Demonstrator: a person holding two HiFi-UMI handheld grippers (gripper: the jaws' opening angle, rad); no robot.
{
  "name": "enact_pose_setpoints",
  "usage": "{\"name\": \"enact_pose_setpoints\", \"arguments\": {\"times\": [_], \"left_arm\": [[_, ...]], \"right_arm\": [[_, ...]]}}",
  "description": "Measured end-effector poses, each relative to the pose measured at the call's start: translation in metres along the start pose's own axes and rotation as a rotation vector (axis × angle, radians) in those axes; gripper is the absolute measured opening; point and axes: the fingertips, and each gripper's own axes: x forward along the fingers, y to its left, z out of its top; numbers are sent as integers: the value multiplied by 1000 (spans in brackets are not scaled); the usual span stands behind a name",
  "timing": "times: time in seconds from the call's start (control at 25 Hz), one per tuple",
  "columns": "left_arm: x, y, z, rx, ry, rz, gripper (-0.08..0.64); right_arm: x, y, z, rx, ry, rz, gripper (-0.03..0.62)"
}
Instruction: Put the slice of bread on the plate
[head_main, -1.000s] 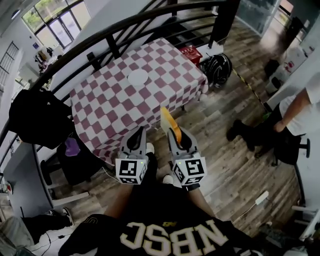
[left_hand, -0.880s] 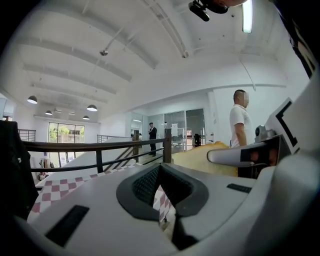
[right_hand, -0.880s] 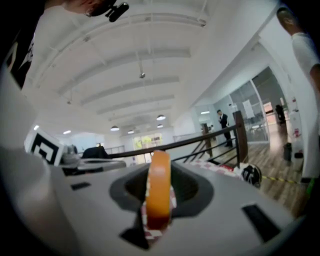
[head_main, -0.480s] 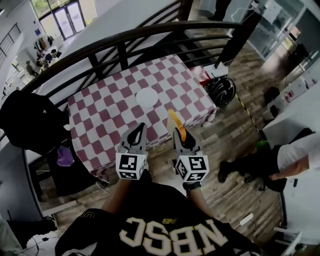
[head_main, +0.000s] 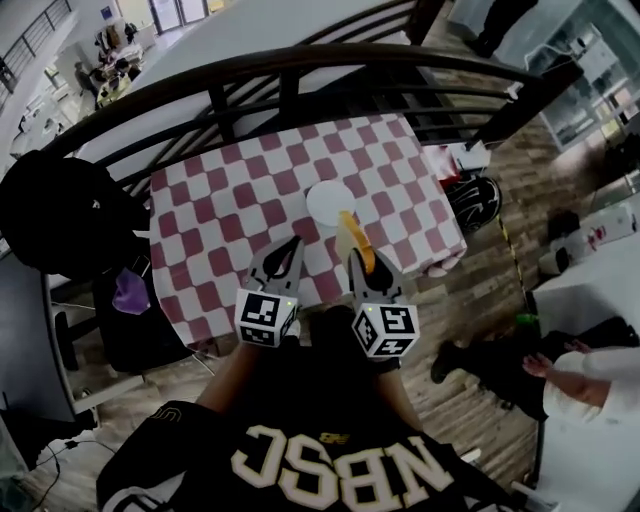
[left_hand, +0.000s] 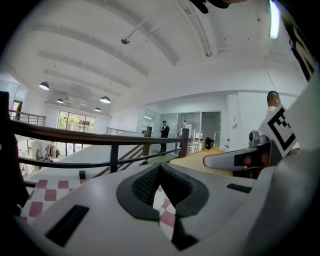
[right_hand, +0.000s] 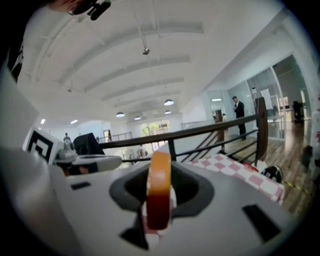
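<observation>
A white plate (head_main: 330, 200) sits near the middle of the red-and-white checked table (head_main: 230, 220). My right gripper (head_main: 357, 255) is shut on a slice of bread (head_main: 353, 235), held upright and edge-on, just this side of the plate. In the right gripper view the bread's orange crust (right_hand: 160, 190) stands between the jaws of the right gripper (right_hand: 160, 172). My left gripper (head_main: 293, 243) hovers beside it over the table's near edge, its jaws shut on nothing. In the left gripper view, the left gripper (left_hand: 160, 170) shows the cloth past its tips, with the bread (left_hand: 200, 159) at right.
A black curved railing (head_main: 300, 70) runs behind the table. A black coat (head_main: 60, 220) hangs on a chair at the left, with a purple item (head_main: 130, 292) below it. A black helmet (head_main: 478, 200) lies on the floor at the right. A person's hand (head_main: 540, 365) shows at lower right.
Both grippers have moved forward together from over the floor to over the table's near edge. The bread stays gripped in the right one and now stands close to the plate.
</observation>
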Motion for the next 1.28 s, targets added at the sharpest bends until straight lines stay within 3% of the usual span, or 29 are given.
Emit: {"name": "enact_pose_setpoints", "arguments": {"times": [0.16,0.44,0.96,1.12,1.28], "left_arm": [[10,12,-21,-35,61,30,18],[58,32,-37,-88,71,89,18],[112,62,-91,-157,245,186,18],[116,65,-111,-180,298,204,18],[126,71,-115,-162,299,222,18]], "right_arm": [[23,-1,-18,30,69,47,103],[80,-33,-28,62,140,100,103],[174,-73,-85,132,356,192,103],[193,-69,-103,243,413,267,103],[217,-68,-120,363,468,338,103]]}}
